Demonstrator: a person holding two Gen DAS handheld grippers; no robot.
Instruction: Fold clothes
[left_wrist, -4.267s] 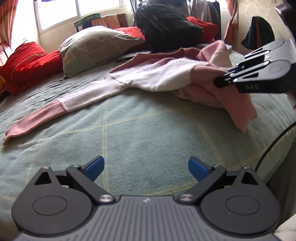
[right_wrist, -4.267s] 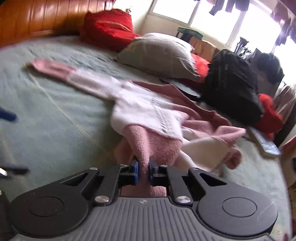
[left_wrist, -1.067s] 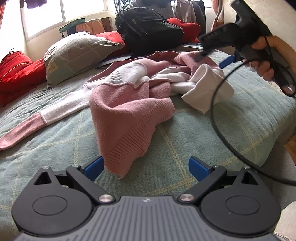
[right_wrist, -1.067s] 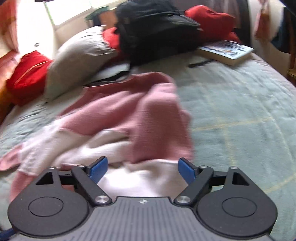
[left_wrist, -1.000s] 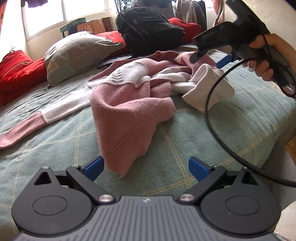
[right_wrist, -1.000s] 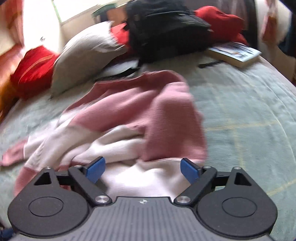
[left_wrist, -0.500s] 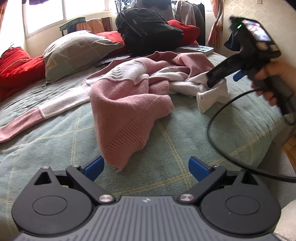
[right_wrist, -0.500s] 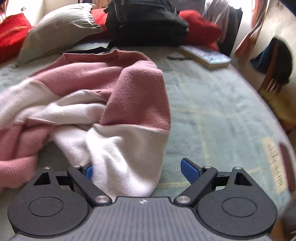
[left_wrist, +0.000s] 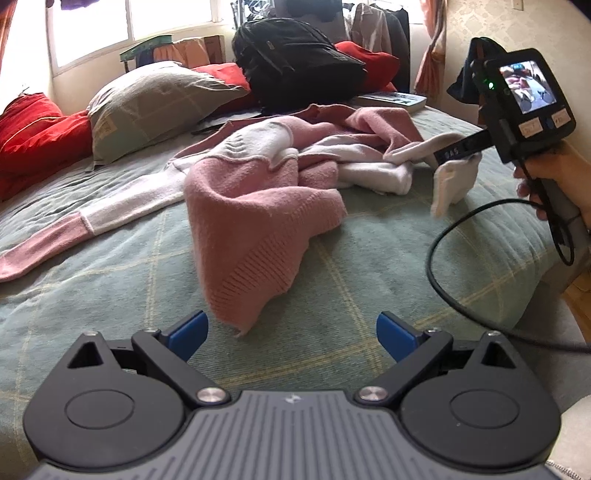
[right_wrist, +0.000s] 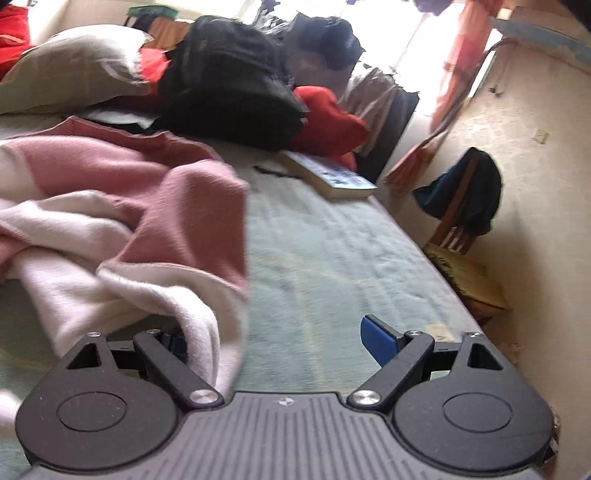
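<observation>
**Lying crumpled: a pink and white sweater on the green bed**

Sprawling across the middle of the left wrist frame, the pink and white sweater (left_wrist: 258, 206) lies bunched on the green bedspread (left_wrist: 369, 280). One sleeve (left_wrist: 74, 232) stretches flat toward the left edge of the frame, and a ribbed pink hem (left_wrist: 251, 291) points down toward the lower centre.

The left gripper (left_wrist: 291, 332) fills the bottom of its own view. Its jaws stand wide apart and hold nothing, with the pink hem just above the gap between the blue fingertips (left_wrist: 188, 330).

The right gripper (right_wrist: 280, 343) also has its jaws spread wide. In its own view a white fold of the sweater (right_wrist: 199, 332) drapes over its left finger, whose tip is hidden. From the left wrist view, at the right of the frame, a hand (left_wrist: 554, 177) grips its handle, and the dark finger pokes into a white cuff (left_wrist: 450, 184).

In the upper part of the left wrist frame sit a grey-green pillow (left_wrist: 155, 103), red cushions (left_wrist: 33, 136), a black backpack (left_wrist: 295, 66) and a book (left_wrist: 395, 99).
</observation>
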